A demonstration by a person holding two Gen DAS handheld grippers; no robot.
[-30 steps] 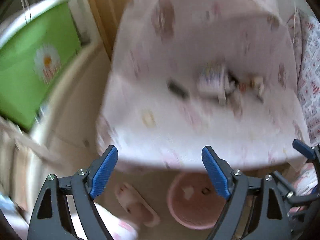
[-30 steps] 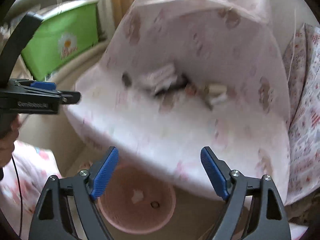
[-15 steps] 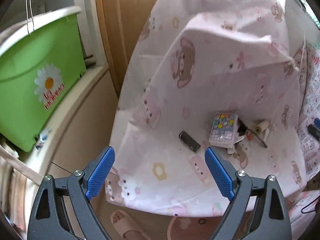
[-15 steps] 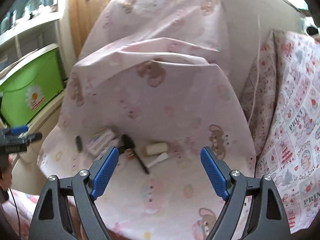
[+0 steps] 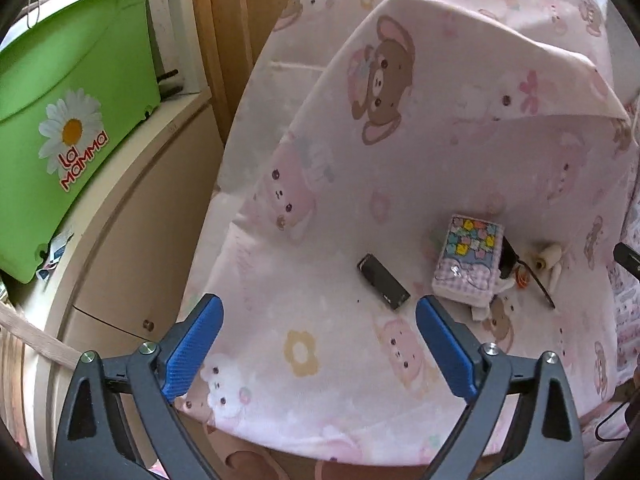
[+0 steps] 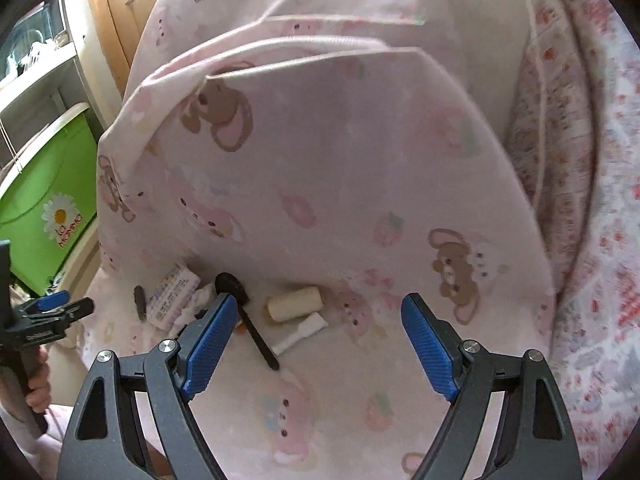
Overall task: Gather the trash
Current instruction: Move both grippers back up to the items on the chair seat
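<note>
Now approaching the litter on the pink sheet (image 5: 320, 360): left gripper (image 5: 318, 340) spread wide, empty; right gripper (image 6: 316, 346) likewise. Best to lower squarely over the black stick (image 5: 383, 282) beside the patterned box (image 5: 470, 260). Visible from the right wrist only: cream roll (image 6: 294, 304), black spoon (image 6: 244, 312).

orange scrap (image 5: 521, 280): mostly hidden behind tissue pack (image 5: 469, 261) | green tub (image 5: 60, 92): cut off left

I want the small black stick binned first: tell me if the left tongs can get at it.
Probably yes. The left tongs are open, and the small black stick lies alone on the pink cloth, apart from the patterned box.
</note>
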